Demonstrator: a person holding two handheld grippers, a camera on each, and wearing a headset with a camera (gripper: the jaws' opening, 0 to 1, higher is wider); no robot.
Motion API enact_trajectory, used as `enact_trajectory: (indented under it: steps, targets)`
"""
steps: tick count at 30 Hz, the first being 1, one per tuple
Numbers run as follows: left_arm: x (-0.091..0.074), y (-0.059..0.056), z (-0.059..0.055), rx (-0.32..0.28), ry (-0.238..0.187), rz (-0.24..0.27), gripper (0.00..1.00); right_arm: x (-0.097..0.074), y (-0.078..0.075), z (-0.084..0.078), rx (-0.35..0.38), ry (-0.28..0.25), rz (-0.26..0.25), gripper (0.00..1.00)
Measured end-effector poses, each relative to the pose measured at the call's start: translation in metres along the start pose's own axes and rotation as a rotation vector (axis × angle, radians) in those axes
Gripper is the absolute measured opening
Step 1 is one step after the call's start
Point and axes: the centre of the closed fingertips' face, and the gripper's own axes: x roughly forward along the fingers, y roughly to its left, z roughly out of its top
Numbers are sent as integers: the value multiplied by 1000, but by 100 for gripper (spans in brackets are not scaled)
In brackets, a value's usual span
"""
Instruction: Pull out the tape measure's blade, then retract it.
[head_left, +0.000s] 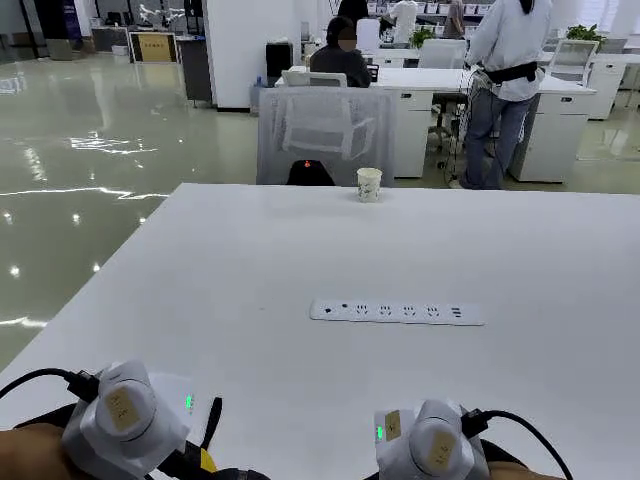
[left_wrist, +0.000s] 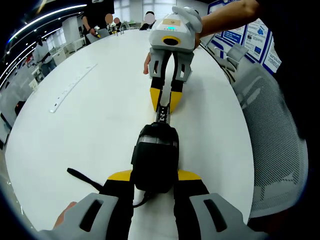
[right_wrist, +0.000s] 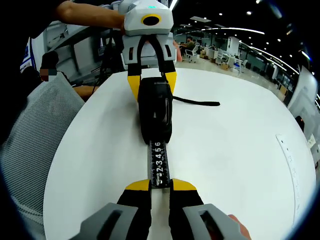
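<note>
The black tape measure case (left_wrist: 155, 152) lies on the white table (left_wrist: 100, 125), and my left gripper (left_wrist: 155, 175) is shut on its sides with the yellow tips. A short length of blade (right_wrist: 159, 162), numbered up to about 6, runs out of the case (right_wrist: 155, 112). My right gripper (right_wrist: 160, 185) is shut on the blade's end. Facing it, the left gripper (right_wrist: 151, 80) clasps the case from the far side. From the left gripper view the right gripper (left_wrist: 166, 102) pinches the blade just beyond the case. The case's black wrist strap (right_wrist: 197, 102) trails on the table.
A white power strip (head_left: 397, 312) lies mid-table and a paper cup (head_left: 369, 184) stands at the far edge. Both gripper bodies (head_left: 125, 420) (head_left: 430, 450) sit at the near edge. A mesh chair (left_wrist: 270, 140) is close beside the table; people stand at desks beyond.
</note>
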Motion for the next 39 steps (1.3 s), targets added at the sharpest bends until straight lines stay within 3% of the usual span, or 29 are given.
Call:
enact_trajectory:
  steps: [39]
  targets:
    - [1, 1, 1, -5, -7, -1, 25, -26, -3, -33, 40, 22, -23, 9]
